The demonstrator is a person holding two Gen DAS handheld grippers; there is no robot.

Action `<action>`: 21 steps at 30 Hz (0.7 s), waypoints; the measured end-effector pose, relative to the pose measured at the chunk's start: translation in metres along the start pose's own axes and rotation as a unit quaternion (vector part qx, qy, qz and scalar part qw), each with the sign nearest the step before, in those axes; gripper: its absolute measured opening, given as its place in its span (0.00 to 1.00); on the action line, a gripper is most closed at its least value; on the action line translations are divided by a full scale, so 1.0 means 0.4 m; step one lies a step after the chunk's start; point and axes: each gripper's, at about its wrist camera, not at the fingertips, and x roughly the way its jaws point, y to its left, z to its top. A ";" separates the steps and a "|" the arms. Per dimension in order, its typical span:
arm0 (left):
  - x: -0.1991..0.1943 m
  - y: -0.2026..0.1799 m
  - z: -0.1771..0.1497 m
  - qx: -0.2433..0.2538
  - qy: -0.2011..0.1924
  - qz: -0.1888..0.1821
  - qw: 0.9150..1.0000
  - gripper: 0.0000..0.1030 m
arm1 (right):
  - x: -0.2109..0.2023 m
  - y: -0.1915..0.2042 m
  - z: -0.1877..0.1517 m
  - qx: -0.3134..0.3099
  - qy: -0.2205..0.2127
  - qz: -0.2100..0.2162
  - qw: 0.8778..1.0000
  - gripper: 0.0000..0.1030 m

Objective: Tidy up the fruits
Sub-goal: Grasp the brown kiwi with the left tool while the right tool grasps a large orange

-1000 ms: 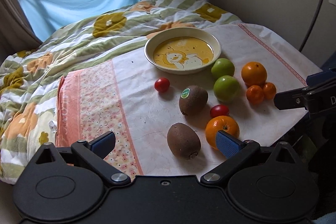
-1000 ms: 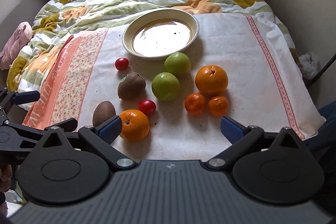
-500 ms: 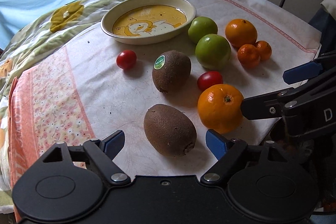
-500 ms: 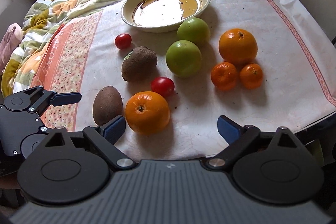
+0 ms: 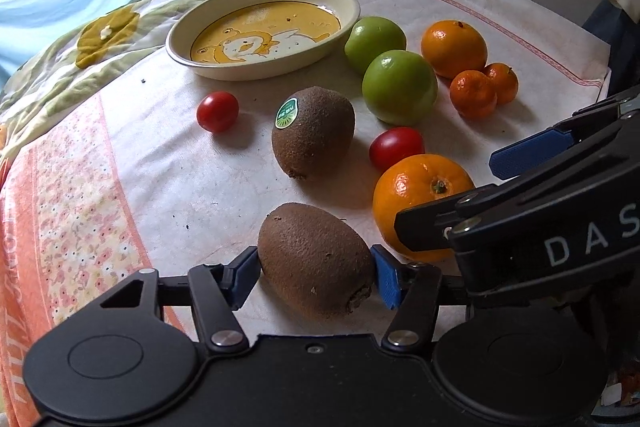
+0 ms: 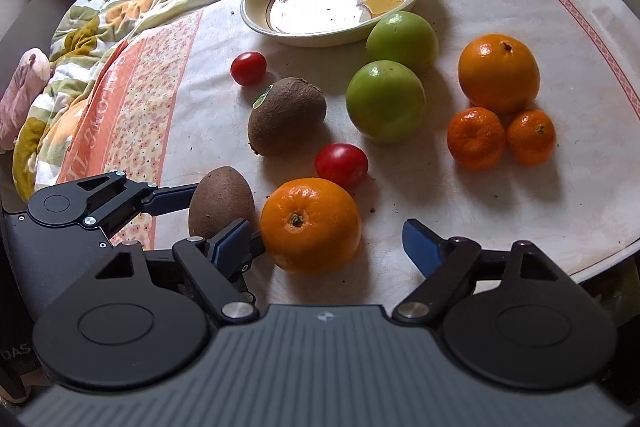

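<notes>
Kiwi (image 5: 316, 259) at lower centre of left wrist frame, pinched between both blue pads (image 5: 245, 273) of left gripper (image 5: 314, 277), resting on white cloth (image 5: 192, 167). Same kiwi at lower left of right wrist frame, left gripper reaching in from left edge.

Right gripper (image 6: 324, 241) spread wide, nothing held; near orange (image 6: 311, 225) between the fingers, left pad (image 6: 232, 237) just beside its skin, right pad well clear. Seen entering left wrist frame from right edge, partly covering that orange.

Second kiwi with green sticker (image 5: 313, 137) mid-frame in left wrist view, apart from the held one. Cherry tomato (image 5: 396, 147) between sticker kiwi and near orange, close to the orange. Another tomato (image 5: 217, 111) left of centre, alone. Two green apples (image 5: 398, 87) upper right of centre, close together, rear one just beside bowl (image 5: 224, 65) rim. Bowl in upper centre, bear print inside, no fruit in it. Far orange (image 5: 454, 49) upper right, two small mandarins (image 5: 474, 93) just below it, bunched together.

Floral duvet (image 5: 120, 31) upper left behind the cloth, orange flowered band (image 5: 80, 211) along left edge.
</notes>
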 end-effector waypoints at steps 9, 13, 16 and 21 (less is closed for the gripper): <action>-0.003 0.008 -0.005 0.003 -0.002 -0.007 1.000 0.61 | 0.026 0.014 0.003 0.007 0.012 0.015 1.000 0.83; -0.008 0.017 -0.011 -0.001 0.000 -0.005 1.000 0.61 | 0.035 0.020 0.008 0.007 0.013 0.013 1.000 0.82; -0.011 0.024 -0.017 -0.005 0.000 -0.002 1.000 0.61 | 0.041 0.020 0.008 0.008 0.015 0.009 1.000 0.80; -0.014 0.035 -0.028 -0.015 0.000 0.003 1.000 0.61 | 0.054 0.026 0.008 -0.001 0.022 -0.002 1.000 0.74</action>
